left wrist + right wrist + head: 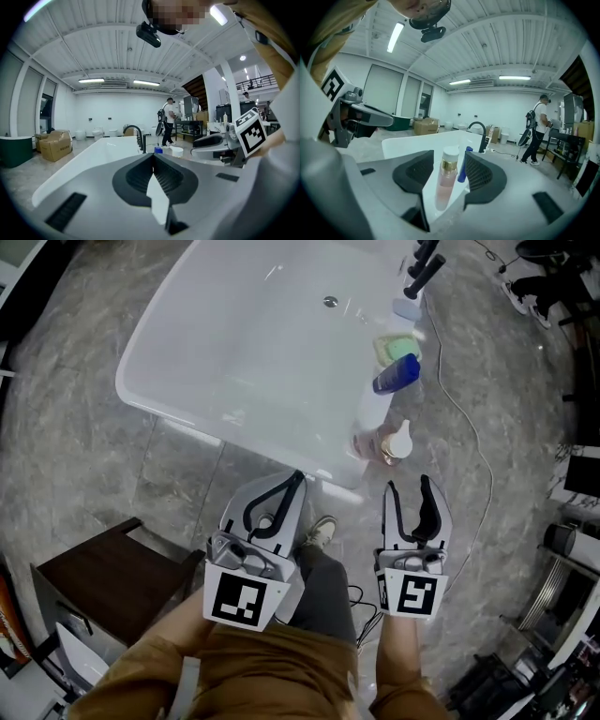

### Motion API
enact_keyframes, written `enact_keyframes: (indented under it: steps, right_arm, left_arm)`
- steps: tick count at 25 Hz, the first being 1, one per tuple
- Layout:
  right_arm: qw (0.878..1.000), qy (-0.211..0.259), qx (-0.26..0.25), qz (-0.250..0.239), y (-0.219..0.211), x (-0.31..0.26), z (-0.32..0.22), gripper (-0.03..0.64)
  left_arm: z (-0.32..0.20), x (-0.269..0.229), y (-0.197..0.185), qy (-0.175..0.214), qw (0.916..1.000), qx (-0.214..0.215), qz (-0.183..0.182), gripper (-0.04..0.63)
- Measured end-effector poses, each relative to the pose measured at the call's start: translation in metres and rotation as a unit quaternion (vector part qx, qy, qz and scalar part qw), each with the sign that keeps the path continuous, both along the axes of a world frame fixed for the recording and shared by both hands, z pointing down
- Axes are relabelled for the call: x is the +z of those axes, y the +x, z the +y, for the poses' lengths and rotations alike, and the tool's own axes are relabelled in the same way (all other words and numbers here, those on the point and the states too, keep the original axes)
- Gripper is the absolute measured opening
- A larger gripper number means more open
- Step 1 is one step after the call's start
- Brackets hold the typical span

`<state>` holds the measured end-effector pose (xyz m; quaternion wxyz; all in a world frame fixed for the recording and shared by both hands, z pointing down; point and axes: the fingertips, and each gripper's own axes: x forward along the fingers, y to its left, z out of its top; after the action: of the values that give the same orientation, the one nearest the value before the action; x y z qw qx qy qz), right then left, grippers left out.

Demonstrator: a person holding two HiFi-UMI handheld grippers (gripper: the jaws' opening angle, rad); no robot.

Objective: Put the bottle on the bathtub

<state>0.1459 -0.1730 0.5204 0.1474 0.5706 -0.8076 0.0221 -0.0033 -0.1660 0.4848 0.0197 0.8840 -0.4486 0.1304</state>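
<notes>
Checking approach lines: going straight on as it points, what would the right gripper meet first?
Probably the pink, white-capped plastic bottle on the white bathtub's rim, centred ahead of its open jaws.

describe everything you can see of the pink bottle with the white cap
The pink bottle is slim and tall, with a see-through body that looks pale pink, a gold band at the neck and a white cap. It stands upright on the near corner of the white bathtub rim, close to a blue-capped white bottle behind it. The right tool is open: its jaws frame the bottle in the right gripper view but do not touch it. The head view shows it just ahead of them.
</notes>
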Motion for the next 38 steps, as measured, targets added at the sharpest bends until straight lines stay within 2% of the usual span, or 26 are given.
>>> enact_keyframes:
  steps: [5, 10, 12, 28, 38]
  right_arm:
    - [1.0, 0.009, 0.019, 0.006, 0.003, -0.051, 0.016, 0.13]
    - [0.999, 0.021, 0.037, 0.012, 0.007, -0.103, 0.029, 0.041]
    - [0.999, 0.023, 0.043, 0.019, 0.009, -0.123, 0.034, 0.025]
    - [0.992, 0.1, 0.069, 0.025, 0.029, -0.271, 0.07, 0.006]
    - [0.985, 0.165, 0.039, 0.015, 0.03, -0.342, 0.095, 0.006]
  left_arm:
    - [0.01, -0.047, -0.004, 0.01, 0.9999, 0.01, 0.004, 0.008]
    - [0.016, -0.097, -0.009, 0.036, 0.9992, 0.015, 0.005, 0.008]
    - [0.018, -0.116, -0.011, 0.046, 0.9988, 0.014, 0.007, 0.008]
    - [0.048, -0.243, -0.021, 0.119, 0.9921, 0.026, 0.032, 0.008]
    - [0.063, -0.274, -0.024, 0.108, 0.992, -0.006, 0.064, 0.008]
